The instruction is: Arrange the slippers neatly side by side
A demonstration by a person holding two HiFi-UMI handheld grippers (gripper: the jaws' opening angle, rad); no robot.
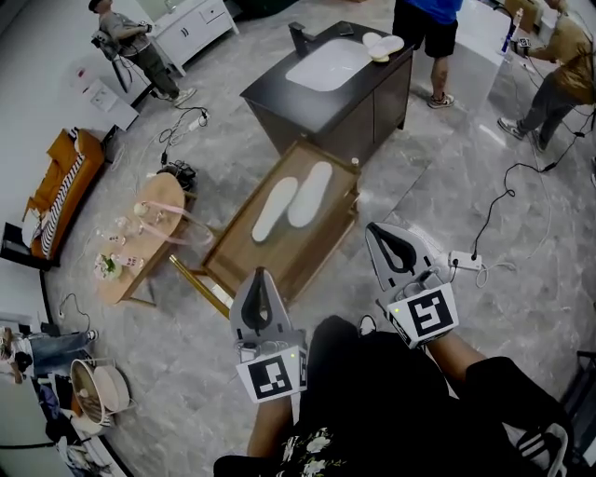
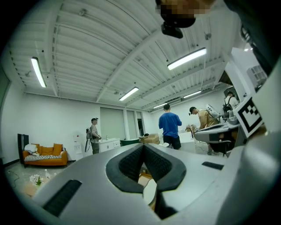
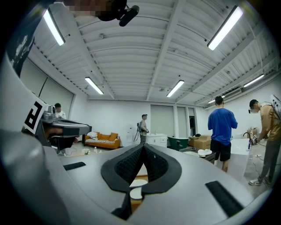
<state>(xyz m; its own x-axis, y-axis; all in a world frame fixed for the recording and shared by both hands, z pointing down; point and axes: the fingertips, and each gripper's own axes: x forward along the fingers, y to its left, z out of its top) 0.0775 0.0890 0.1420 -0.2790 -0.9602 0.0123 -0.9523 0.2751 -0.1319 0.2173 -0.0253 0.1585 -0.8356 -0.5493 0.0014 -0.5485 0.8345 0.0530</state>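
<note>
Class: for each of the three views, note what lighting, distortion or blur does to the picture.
Head view: even light, soft shadows, slippers sharp, room edges bowed. Left gripper view: fisheye with black corners, bright lamp, mosaic patch at top. Right gripper view: same fisheye, glaring lamp strip, another patch top left.

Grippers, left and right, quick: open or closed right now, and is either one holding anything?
Left gripper: closed, jaws together, holding nothing.
Right gripper: closed, jaws together, holding nothing.
</note>
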